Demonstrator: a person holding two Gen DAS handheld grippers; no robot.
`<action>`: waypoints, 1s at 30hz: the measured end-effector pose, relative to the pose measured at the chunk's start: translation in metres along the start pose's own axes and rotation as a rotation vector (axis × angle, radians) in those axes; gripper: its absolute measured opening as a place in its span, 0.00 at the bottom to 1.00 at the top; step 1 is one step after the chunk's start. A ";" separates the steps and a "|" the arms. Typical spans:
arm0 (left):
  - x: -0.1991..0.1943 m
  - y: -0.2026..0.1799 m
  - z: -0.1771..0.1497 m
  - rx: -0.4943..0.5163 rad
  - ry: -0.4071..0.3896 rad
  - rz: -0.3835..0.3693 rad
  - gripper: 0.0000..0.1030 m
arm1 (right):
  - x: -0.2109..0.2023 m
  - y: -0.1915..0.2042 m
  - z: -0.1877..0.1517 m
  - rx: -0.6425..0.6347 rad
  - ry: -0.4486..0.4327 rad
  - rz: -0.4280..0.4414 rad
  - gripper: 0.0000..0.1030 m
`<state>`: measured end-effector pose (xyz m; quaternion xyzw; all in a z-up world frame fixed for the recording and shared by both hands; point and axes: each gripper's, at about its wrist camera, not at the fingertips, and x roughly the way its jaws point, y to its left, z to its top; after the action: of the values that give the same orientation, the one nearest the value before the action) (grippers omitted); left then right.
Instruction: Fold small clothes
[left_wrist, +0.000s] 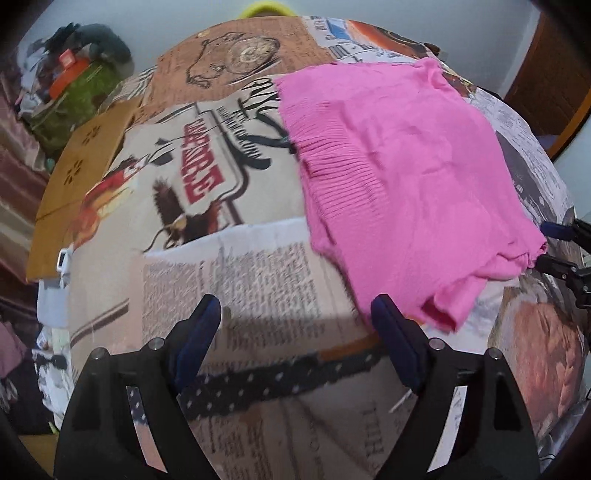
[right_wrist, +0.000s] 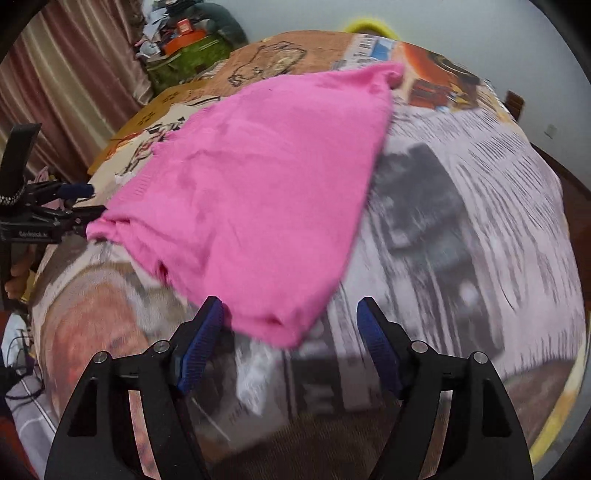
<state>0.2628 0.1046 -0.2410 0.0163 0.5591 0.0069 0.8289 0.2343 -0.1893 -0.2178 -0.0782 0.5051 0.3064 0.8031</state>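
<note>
Both tools gaping, holding nothing: left tool (left_wrist: 295, 314) and right tool (right_wrist: 290, 314) hover at pink garment's (left_wrist: 399, 166) near corners, lined up to pinch.

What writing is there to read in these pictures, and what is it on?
"Genrobot.ai", small and only roughly legible: white label on the left gripper.
Red stamp lettering on the newspaper-print tablecloth: sideways, blurred, unreadable.
Tablecloth's columns of fine print: too blurred.
Pink garment: no text.
</note>
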 end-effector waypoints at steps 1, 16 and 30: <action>-0.004 0.003 -0.002 -0.013 -0.004 -0.006 0.81 | -0.002 0.000 -0.004 0.031 -0.010 -0.022 0.69; -0.016 -0.036 -0.017 0.001 -0.001 -0.149 0.82 | -0.011 0.005 -0.021 0.111 -0.028 0.024 0.69; 0.007 -0.054 0.002 0.100 -0.069 -0.060 0.77 | 0.006 0.026 -0.007 -0.043 -0.031 -0.016 0.73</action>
<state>0.2667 0.0510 -0.2486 0.0412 0.5301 -0.0466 0.8457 0.2165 -0.1691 -0.2214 -0.0947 0.4850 0.3121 0.8114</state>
